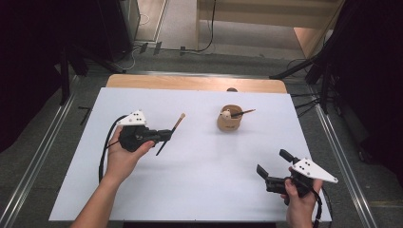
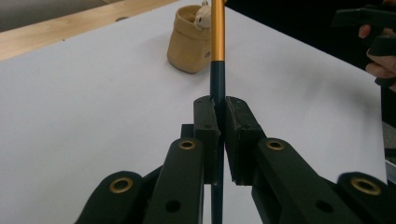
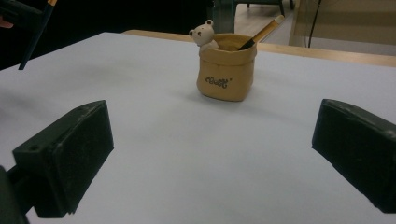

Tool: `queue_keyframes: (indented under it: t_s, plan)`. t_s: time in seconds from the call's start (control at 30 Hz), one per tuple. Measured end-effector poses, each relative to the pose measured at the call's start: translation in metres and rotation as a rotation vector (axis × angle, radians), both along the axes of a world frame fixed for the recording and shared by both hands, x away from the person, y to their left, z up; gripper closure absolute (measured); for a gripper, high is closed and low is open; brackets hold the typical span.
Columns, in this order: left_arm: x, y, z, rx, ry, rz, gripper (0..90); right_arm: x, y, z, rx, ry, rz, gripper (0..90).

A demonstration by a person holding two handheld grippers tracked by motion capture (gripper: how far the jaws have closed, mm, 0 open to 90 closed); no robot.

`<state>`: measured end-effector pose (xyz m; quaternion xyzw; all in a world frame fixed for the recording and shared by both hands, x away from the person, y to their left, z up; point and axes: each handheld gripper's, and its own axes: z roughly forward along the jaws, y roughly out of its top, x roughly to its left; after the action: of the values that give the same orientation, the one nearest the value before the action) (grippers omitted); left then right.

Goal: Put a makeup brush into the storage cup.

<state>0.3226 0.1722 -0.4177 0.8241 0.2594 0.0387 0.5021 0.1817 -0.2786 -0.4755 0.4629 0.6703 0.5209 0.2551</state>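
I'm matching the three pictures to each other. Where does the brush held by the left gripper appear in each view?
High view: the brush lies left of centre, slanting out of the left gripper.
Left gripper view: it rises up the middle, clamped between the jaws.
Right gripper view: its dark end hangs at the top left corner.
Shared landmark: the tan pot with a bear and a second brush.

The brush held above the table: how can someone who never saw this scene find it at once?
On the white table, look at its left side, where the left hand-held gripper is shut on a thin brush. Its handle is dark below and orange above; the other brush stands in the tan pot.
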Motion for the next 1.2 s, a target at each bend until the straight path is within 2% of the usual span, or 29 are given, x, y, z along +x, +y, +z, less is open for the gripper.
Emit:
queue_keyframes:
  t_s: [0.17, 0.33, 0.4, 0.63, 0.8, 0.9, 1.0, 1.07, 1.1, 1.13, 1.17, 1.2]
  plan:
    - [-0.012, 0.008, 0.0, -0.068, -0.014, 0.006, 84.8, 0.008, 0.011, 0.008, 0.007, -0.004, 0.017, 0.0]
    - [-0.022, 0.014, -0.005, -0.107, -0.034, 0.016, 84.8, 0.013, 0.018, 0.013, 0.01, -0.007, 0.025, 0.0]
    - [-0.024, 0.017, -0.009, -0.135, -0.03, 0.021, 84.8, 0.016, 0.022, 0.016, 0.006, -0.004, 0.029, 0.0]
    - [-0.033, 0.02, -0.014, -0.167, -0.044, 0.033, 84.8, 0.026, 0.043, 0.022, 0.016, -0.001, 0.056, 0.0]
    - [-0.034, 0.023, -0.015, -0.205, -0.058, 0.036, 84.8, 0.032, 0.06, 0.025, 0.05, 0.009, 0.059, 0.2]
    - [-0.034, 0.025, -0.015, -0.229, -0.063, 0.04, 84.8, 0.038, 0.078, 0.026, 0.062, 0.015, 0.084, 0.2]
    - [-0.035, 0.026, -0.016, -0.244, -0.065, 0.039, 84.9, 0.04, 0.087, 0.027, 0.069, 0.017, 0.099, 0.3]
    - [-0.035, 0.024, -0.018, -0.248, -0.064, 0.038, 84.8, 0.043, 0.094, 0.028, 0.089, 0.01, 0.112, 5.3]
    - [-0.035, 0.024, -0.018, -0.25, -0.063, 0.035, 84.8, 0.044, 0.097, 0.028, 0.11, 0.008, 0.123, 12.4]
    - [-0.035, 0.022, -0.02, -0.255, -0.063, 0.031, 84.9, 0.046, 0.102, 0.028, 0.153, 0.003, 0.142, 18.1]
    - [-0.035, 0.022, -0.02, -0.255, -0.063, 0.031, 84.8, 0.046, 0.102, 0.028, 0.153, 0.003, 0.142, 18.1]
    - [-0.035, 0.021, -0.02, -0.251, -0.068, 0.029, 84.9, 0.048, 0.109, 0.029, 0.18, 0.005, 0.157, 21.4]
